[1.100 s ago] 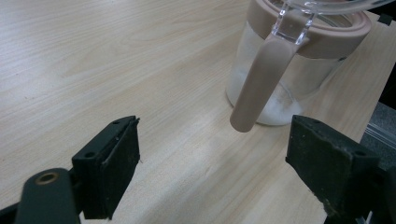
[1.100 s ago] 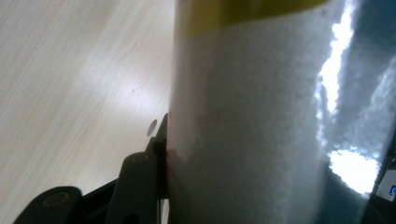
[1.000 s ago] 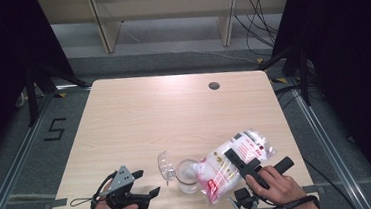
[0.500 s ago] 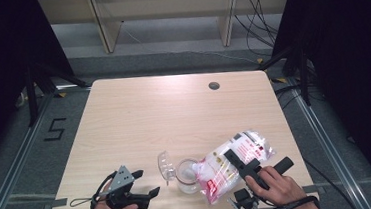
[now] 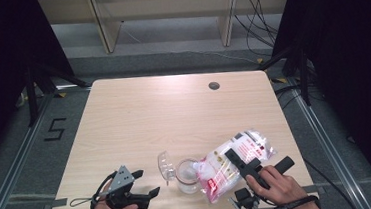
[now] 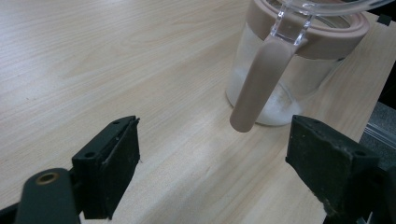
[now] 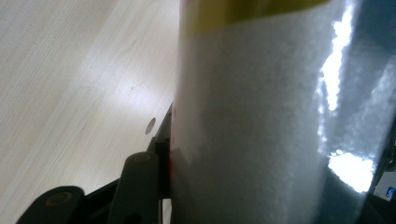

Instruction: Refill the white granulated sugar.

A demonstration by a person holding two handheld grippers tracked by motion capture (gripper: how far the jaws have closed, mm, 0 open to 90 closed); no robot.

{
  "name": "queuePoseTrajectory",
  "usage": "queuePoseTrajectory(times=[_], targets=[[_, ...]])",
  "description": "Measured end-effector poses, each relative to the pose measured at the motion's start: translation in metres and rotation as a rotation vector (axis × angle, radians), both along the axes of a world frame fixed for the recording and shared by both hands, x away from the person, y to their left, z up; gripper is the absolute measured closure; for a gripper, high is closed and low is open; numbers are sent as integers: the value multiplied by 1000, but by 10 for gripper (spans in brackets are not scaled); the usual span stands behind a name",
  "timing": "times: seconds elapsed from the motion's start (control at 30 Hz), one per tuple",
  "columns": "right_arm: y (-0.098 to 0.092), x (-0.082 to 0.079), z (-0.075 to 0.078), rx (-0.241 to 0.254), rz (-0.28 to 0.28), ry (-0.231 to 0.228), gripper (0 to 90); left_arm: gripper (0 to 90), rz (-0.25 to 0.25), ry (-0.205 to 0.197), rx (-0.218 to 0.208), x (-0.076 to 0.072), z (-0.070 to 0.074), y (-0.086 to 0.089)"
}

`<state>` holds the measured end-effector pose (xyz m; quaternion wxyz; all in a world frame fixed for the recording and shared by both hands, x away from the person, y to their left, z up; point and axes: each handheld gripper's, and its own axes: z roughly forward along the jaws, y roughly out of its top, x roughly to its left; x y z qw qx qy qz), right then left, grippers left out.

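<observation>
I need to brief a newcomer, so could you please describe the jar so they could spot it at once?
On the wooden table, look along the near edge, between the left gripper and the right gripper. The jar stands upright beside the tilted clear bag of white grains. It alone has a pinkish-beige rim and a clear lid hinged open.

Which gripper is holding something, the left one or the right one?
The right gripper: its jaws clamp the bag of white powder tilted over the jar. The left gripper is open, with nothing between its jaws.
</observation>
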<state>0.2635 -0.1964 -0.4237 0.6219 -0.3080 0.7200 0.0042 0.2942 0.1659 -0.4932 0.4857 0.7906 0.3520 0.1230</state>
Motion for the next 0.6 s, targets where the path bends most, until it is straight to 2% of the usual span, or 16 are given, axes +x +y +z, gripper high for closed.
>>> queuePoseTrajectory(times=[0.13,0.3,0.6], targets=[[0,0,-2,8,0,4,597,167,4,3,-11,0,0,0],[0,0,-2,8,3,0,597,167,-2,-1,-3,-1,0,0],[-1,-2,1,-26,0,-19,601,167,0,0,-8,-1,0,0]])
